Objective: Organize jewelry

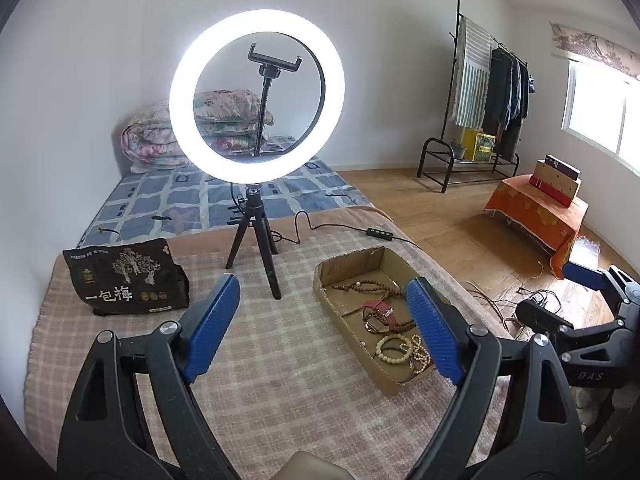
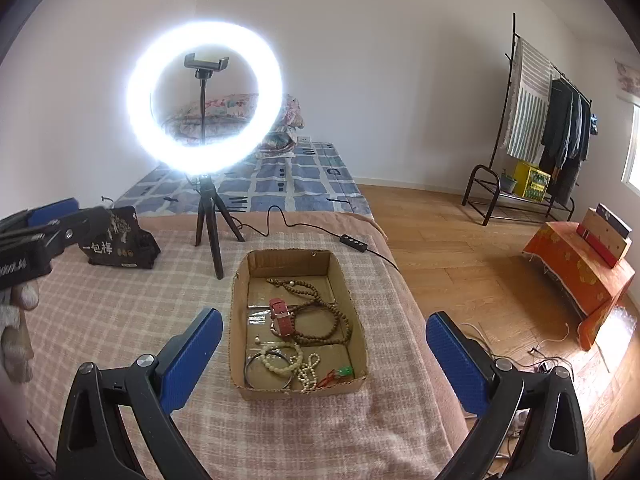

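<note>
A shallow cardboard tray (image 2: 240,320) sits on the plaid blanket (image 2: 120,320) that covers the table, toward its right edge, and holds all the jewelry in a loose tangle. It probably stands there to keep the pieces together and within reach of both grippers. At the far end lies a long string of brown beads (image 2: 308,292), in the middle a red-strapped watch (image 2: 280,312), and at the near end a pale bead bracelet (image 2: 280,356), a metal bangle (image 2: 256,368) and a small green piece (image 2: 345,371).

The right gripper (image 2: 324,356) hangs above the near end of the tray with its jaws spread wide and nothing between them, likely lined up for a first pick. The left gripper (image 1: 324,328) is likewise wide open and empty, held over bare blanket just left of the tray.

A lit ring light (image 2: 204,96) on a small tripod stands at the far side, presumably to light the work.

On the left lies a black bag (image 1: 128,280) printed with "一包梅". In the left wrist view the right gripper's body shows the letters "DAS".
</note>
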{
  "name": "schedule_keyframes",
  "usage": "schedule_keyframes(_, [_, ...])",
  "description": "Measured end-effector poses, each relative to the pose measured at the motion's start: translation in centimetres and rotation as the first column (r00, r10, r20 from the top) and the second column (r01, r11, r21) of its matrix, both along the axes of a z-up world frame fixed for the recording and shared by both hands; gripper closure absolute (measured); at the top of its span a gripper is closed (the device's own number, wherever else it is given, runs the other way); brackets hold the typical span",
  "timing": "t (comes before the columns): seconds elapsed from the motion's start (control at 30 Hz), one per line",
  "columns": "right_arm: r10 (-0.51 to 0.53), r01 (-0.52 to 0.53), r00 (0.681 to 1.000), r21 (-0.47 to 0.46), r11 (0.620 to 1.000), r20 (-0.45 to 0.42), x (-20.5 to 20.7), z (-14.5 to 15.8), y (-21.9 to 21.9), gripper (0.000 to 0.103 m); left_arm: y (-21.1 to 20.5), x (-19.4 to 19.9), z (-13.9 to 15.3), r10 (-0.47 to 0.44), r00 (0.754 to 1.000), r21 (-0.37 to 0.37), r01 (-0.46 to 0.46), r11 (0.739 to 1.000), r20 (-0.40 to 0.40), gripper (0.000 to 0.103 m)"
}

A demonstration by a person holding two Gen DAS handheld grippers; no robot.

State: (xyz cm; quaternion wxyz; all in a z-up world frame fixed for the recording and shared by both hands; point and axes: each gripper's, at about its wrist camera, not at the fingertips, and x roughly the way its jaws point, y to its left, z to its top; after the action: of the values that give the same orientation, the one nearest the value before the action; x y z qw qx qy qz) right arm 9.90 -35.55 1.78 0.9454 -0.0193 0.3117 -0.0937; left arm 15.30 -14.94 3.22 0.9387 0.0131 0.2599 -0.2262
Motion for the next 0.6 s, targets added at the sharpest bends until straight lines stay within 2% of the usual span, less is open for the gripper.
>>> schedule_keyframes(0.23, [-0.037,0.038,0.999,-0.004,0.999,0.032,-0.7,0.2,0.6,0.0,1.0,-2.8,0.0,-0.015,0.999,0.027,0.013,1.0,0.046,0.008])
schedule_keyframes(0.43, [-0.052,0.055,0.996,-0.047,0.997,0.07,-1.1,0.2,1.2,0.0,1.7,-3.6,-0.5,-0.006,1.0,0.007,0.006,1.0,0.03,0.007])
schedule_keyframes(0.6, [-0.064,0.067,0.995,-0.042,0.997,0.078,-1.0,-0.1,0.8,0.0,1.5,-4.0,-1.1,-0.008,0.999,0.05,0.006,0.999,0.035,0.007])
